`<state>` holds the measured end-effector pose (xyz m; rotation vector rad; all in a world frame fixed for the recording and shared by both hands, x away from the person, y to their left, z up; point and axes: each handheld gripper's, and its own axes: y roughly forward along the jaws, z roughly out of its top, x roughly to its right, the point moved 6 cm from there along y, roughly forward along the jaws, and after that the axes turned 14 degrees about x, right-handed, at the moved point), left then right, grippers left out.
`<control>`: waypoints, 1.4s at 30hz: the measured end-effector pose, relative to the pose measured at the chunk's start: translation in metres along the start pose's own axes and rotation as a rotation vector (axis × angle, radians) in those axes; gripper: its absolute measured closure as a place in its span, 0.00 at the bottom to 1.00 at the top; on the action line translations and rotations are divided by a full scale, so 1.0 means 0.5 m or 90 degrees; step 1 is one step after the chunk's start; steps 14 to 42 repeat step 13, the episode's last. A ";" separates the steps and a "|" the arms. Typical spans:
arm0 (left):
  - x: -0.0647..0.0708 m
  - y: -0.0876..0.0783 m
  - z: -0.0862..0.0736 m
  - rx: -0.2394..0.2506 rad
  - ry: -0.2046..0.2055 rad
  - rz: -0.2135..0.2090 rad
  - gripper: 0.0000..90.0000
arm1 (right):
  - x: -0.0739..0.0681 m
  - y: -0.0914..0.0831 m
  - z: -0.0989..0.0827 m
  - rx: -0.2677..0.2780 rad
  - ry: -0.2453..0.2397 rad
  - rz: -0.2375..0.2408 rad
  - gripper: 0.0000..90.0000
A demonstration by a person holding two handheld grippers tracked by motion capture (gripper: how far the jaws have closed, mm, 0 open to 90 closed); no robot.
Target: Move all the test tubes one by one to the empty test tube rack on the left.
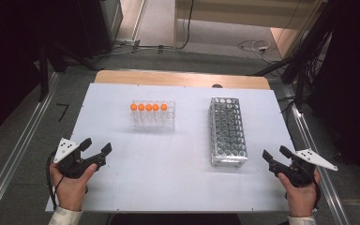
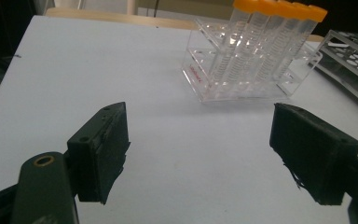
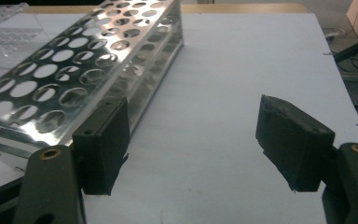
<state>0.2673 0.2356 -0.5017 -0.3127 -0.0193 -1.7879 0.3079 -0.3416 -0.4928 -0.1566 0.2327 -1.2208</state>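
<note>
Two tongs hover at the near corners of your white table, each wide open with nothing between its jaws. Your left tongs sit at the near left, pointing toward the clear plastic rack, which stands well apart from them on the far left half of the table. Five orange-capped tubes stand upright in that rack in a single row; in the left gripper view the rack rises beyond the gap between the jaws, caps lined up along its top. Your right tongs hold at the near right, just beside the near end of the metal rack, whose holes are vacant. In the right gripper view that metal rack runs along the left jaw, with bare table ahead.
</note>
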 end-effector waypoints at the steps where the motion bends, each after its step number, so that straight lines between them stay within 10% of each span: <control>1: -0.003 0.000 -0.003 -0.005 -0.001 0.002 0.22 | 0.005 0.002 -0.003 -0.003 -0.006 -0.006 0.27; 13: -0.045 0.014 -0.042 -0.074 0.007 0.050 0.19 | 0.043 0.026 -0.050 -0.081 -0.011 -0.052 0.21; 42: -0.045 0.014 -0.042 -0.074 0.007 0.050 0.19 | 0.043 0.026 -0.050 -0.081 -0.011 -0.052 0.21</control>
